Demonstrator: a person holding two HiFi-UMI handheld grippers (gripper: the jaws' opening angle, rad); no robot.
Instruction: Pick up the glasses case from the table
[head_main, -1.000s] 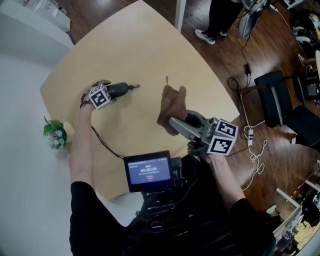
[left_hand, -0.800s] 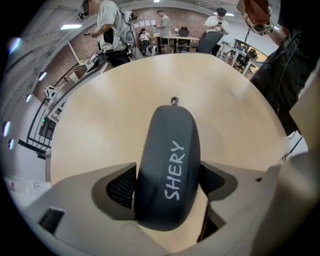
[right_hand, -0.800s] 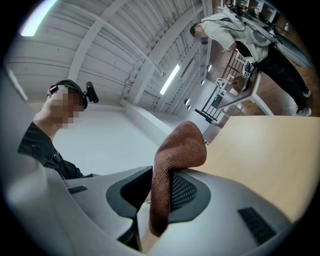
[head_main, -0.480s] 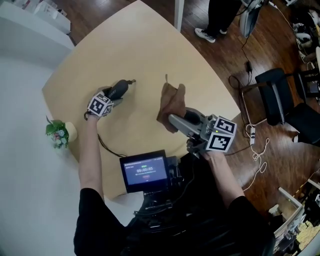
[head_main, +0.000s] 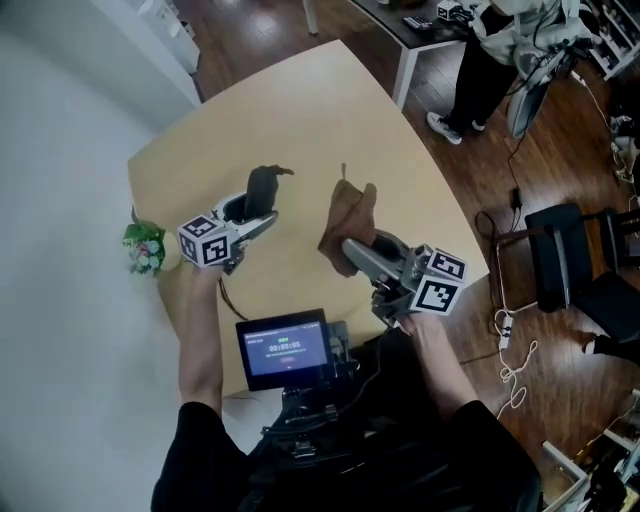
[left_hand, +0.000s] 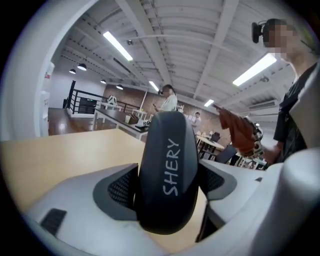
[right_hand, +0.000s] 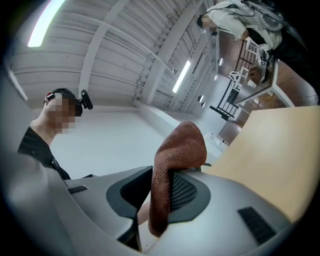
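The left hand-held gripper (head_main: 254, 216), jaws clamped on the dark glasses case (left_hand: 167, 170), has lifted it from lying near the table's (head_main: 300, 110) left edge to stand on end above it, so the pickup looks done, while the right hand-held gripper (head_main: 358, 250) pinches a brown cloth (head_main: 350, 212).

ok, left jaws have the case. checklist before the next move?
1. Left gripper shut on case: ok, the jaws press it on both sides.
2. Case off the table: looks ok, it points up into the room with the table below it.
3. Grip security: cannot tell, the jaws hold the lower half and the rest sticks out.
4. Right gripper shut on cloth: ok.
5. Cloth apart from case: ok in the head view.
6. Plant at the table edge apart from the left gripper: ok, but close.
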